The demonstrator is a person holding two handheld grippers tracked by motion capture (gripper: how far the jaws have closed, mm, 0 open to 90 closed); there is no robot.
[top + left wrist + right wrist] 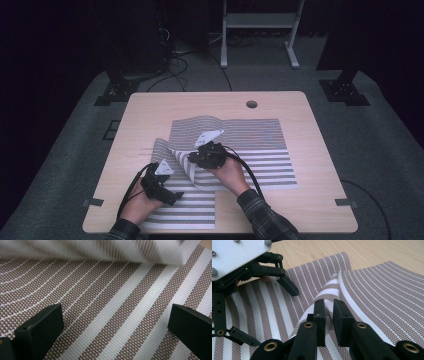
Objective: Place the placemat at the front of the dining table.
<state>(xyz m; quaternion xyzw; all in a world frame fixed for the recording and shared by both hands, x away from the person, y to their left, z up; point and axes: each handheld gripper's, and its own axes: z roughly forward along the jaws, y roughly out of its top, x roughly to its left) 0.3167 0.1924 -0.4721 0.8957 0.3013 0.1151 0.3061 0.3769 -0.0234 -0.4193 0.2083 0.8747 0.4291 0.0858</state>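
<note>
Woven striped mat (260, 150) mid-fold: our right gripper (329, 312) fingers seemingly pinch its lifted edge; left gripper (172, 196) fingers apart; next, carry across.

No readable text, labels, brands or numbers anywhere. Striped placemats (260, 150) carry only woven stripes, no print. Tabletop (150, 115) plain wood grain, no markings. Grey plate on the claw (234, 255) has screws and a small green light, no lettering.
</note>
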